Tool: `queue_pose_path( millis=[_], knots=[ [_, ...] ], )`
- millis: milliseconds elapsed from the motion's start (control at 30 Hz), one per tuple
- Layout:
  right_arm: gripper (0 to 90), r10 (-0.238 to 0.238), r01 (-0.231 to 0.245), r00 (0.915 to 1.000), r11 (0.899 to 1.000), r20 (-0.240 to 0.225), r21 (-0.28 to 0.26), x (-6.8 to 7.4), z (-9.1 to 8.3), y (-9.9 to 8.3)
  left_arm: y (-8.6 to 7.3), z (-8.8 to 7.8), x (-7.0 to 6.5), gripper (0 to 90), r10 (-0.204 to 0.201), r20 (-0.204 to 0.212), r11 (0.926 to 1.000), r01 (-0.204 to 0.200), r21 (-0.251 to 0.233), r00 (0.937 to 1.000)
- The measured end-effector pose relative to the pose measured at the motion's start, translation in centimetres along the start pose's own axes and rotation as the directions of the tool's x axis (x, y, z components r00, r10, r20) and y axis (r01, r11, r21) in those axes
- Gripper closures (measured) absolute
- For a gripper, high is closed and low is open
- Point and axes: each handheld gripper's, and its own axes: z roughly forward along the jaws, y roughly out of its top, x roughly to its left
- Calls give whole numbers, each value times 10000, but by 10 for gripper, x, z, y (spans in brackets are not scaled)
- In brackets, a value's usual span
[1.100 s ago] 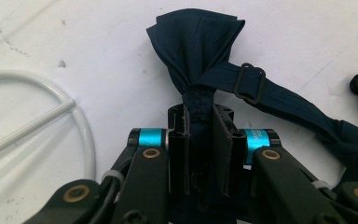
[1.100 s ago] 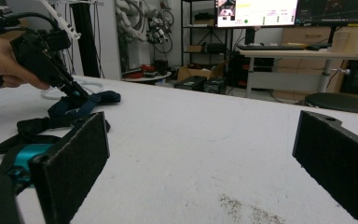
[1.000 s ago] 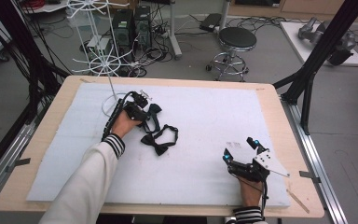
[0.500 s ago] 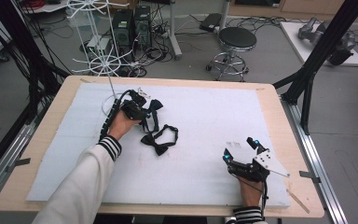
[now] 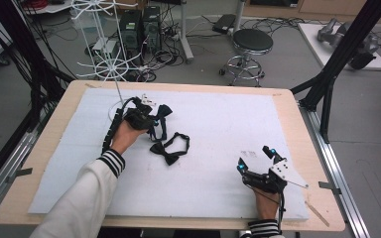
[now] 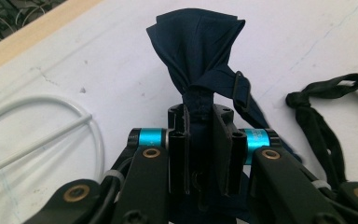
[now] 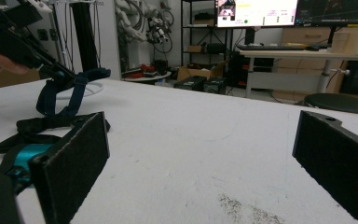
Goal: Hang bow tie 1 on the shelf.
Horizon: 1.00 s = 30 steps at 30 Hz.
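**Navy bow tie clamped in the left jaws above the white counter**

Navy cloth stands bunched between the jaws of the left gripper: in the left gripper view the two black pads press on the knot of the navy bow tie, one wing fanning out beyond the tips and its strap with a small buckle falling off to the right. In the high view the left gripper sits over the far left part of the counter, a padded white sheet on a pale wooden top, with the tie's strap hanging in a loop beneath the jaws. From the right gripper view the loop hangs off the surface, so the tie seems lifted clear of it. Just beside the left gripper lies the round white wire base of a wire rack, whose thin pole rises from that ring.

A black bow tie lies flat on the counter, near the left hand and on the side towards the person, its strap curled beside it.

The right gripper rests near the front right edge of the counter, well apart from both ties. Its jaws stand wide open with nothing between them, the pads far apart in the right gripper view.
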Motion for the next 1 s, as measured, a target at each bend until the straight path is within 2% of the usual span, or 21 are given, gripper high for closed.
queue_pose_path(
  millis=[233, 400, 467, 600, 767, 867, 1000],
  knots=[
    [29, -4, 4, 10000, 10000, -4, 16, 0, 0, 0, -6, -18, -6, 772, 84, 6, 9983, -83, -568, 10000],
    [29, -21, 21, 10000, 10000, -3, 0, 0, 0, 0, -13, -31, -9, 772, 97, -41, 9942, -101, -1075, 9999],
    [29, -35, 35, 10000, 10000, 8, 8, 0, 0, 0, -15, -35, -10, 772, 193, -69, 9937, -199, -1105, 9998],
    [29, -29, 29, 10000, 10000, 8, 19, 0, 0, 0, -19, -43, -7, 772, 109, -103, 9904, -122, -1379, 9999],
    [29, -25, 25, 10000, 10000, 30, 41, 1, 0, 0, -26, -49, -5, 772, 216, -164, 9900, -237, -1392, 9996],
    [29, -40, 40, 10000, 10000, 39, 46, 1, 0, 0, -31, -53, -4, 772, 104, -156, 9884, -126, -1514, 9998],
    [29, -8, 8, 10000, 10000, 15, 69, 1, 0, 0, -37, -62, -5, 772, 191, -181, 9845, -220, -1742, 9997]
  ],
)
